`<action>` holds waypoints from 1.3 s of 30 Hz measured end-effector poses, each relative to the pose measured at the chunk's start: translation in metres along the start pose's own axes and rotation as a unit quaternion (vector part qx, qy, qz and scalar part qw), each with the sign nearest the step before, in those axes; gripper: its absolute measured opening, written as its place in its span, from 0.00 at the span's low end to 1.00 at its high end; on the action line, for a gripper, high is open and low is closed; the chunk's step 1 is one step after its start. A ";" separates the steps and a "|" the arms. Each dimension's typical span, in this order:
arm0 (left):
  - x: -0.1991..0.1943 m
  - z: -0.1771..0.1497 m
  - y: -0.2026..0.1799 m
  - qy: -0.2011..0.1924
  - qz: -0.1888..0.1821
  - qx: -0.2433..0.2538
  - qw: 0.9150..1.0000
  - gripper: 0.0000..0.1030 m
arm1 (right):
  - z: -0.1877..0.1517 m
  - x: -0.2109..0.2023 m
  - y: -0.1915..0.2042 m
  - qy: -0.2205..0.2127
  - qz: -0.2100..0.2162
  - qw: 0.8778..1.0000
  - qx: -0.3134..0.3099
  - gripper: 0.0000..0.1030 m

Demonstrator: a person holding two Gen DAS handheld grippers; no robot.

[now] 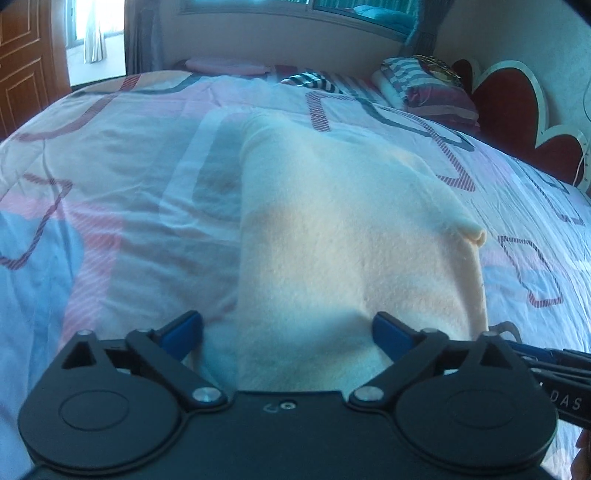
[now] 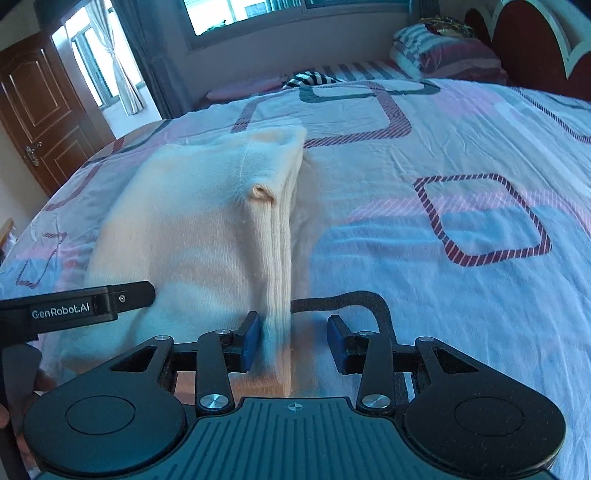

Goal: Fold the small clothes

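A cream knitted garment (image 1: pixel 332 236) lies folded in a long block on the patterned bedspread (image 1: pixel 110 184). My left gripper (image 1: pixel 290 332) hovers over its near end, wide open, the blue pads (image 1: pixel 188 330) straddling the cloth without pressing it. In the right wrist view the same garment (image 2: pixel 192 229) shows its ribbed folded edge (image 2: pixel 279 258) running down between the fingers of my right gripper (image 2: pixel 294 341). That edge lies beside the left pad (image 2: pixel 251 339); the right pad stands clear of it, so the gripper is open. The left gripper's side (image 2: pixel 74 306) shows at the left.
Folded striped bedding and pillows (image 1: pixel 424 85) sit by the red heart-shaped headboard (image 1: pixel 517 107). A black-and-white striped cloth (image 2: pixel 310 78) lies at the far side. A wooden door (image 2: pixel 40 110) and window (image 2: pixel 240 14) are beyond the bed. A black cord (image 2: pixel 351 297) loops near my right gripper.
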State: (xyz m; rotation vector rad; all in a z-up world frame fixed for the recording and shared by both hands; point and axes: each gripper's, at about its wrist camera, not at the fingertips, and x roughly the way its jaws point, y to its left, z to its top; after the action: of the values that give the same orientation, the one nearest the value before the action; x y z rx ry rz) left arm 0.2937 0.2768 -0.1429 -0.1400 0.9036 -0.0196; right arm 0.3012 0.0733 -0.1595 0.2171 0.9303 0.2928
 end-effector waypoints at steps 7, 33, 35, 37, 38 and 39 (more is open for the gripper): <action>-0.004 -0.002 -0.002 0.005 0.015 0.010 1.000 1.00 | 0.011 -0.008 -0.004 -0.008 0.033 0.999 0.012 0.38; -0.089 -0.041 -0.047 -0.022 0.121 0.034 0.992 0.97 | -0.028 -0.081 -0.001 -0.028 0.053 0.998 -0.010 0.38; -0.115 -0.051 -0.053 -0.034 0.130 0.030 0.990 0.97 | -0.035 -0.103 -0.003 -0.034 0.066 0.997 -0.015 0.43; -0.144 -0.060 -0.058 -0.046 0.132 0.020 0.990 0.97 | -0.045 -0.128 -0.005 -0.040 0.076 0.996 -0.030 0.67; -0.159 -0.066 -0.060 -0.049 0.131 0.014 0.990 0.99 | -0.051 -0.141 -0.006 -0.044 0.080 0.995 -0.039 0.73; -0.173 -0.072 -0.062 -0.050 0.127 0.008 0.991 0.99 | -0.059 -0.157 -0.005 -0.053 0.086 0.994 -0.049 0.73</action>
State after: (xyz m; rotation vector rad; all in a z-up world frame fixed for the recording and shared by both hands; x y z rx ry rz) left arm 0.1327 0.2205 -0.0433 -0.0105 0.8148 0.2152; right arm 0.1658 0.0183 -0.0764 0.2194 0.7921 0.4803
